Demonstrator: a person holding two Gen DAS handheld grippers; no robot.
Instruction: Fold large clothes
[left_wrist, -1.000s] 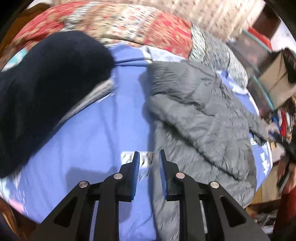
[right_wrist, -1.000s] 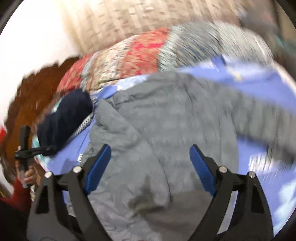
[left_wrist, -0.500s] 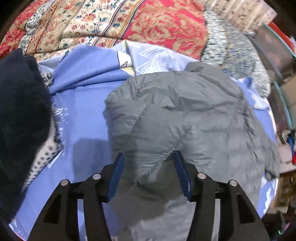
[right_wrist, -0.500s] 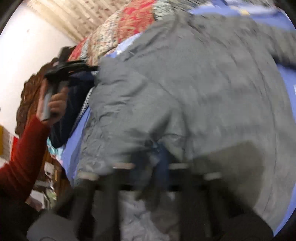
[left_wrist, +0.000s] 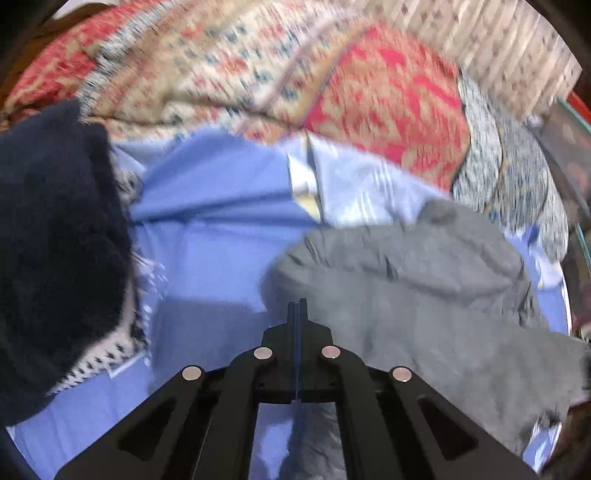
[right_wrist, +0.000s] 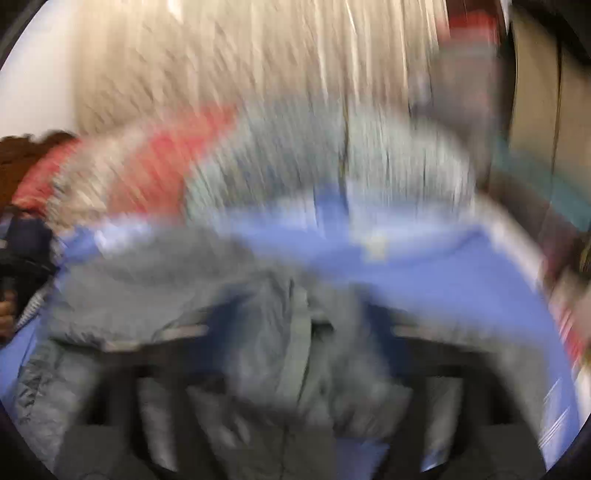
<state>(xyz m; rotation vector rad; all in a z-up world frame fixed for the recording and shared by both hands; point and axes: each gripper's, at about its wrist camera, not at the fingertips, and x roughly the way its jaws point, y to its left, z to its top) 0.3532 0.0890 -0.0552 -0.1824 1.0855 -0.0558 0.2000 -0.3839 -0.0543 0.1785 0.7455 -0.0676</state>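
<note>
Left gripper (left_wrist: 297, 308) pressed closed, empty, after straddling grey jacket (left_wrist: 424, 295) moments earlier; right gripper (right_wrist: 299, 332) blurred, grip indeterminable, jacket bunched before it on bed (left_wrist: 221, 229).

The left wrist view looks forward along its gripper (left_wrist: 297, 306), down and across the blue sheet (left_wrist: 214, 236) toward the patterned quilt (left_wrist: 280, 74), from fairly near. The right wrist view is badly blurred; it sits close over the grey jacket (right_wrist: 155, 280), facing the same quilt (right_wrist: 207, 155) and a pale curtain (right_wrist: 240, 55). Both views share jacket (left_wrist: 424, 295), sheet (right_wrist: 424, 258) and quilt.
</note>
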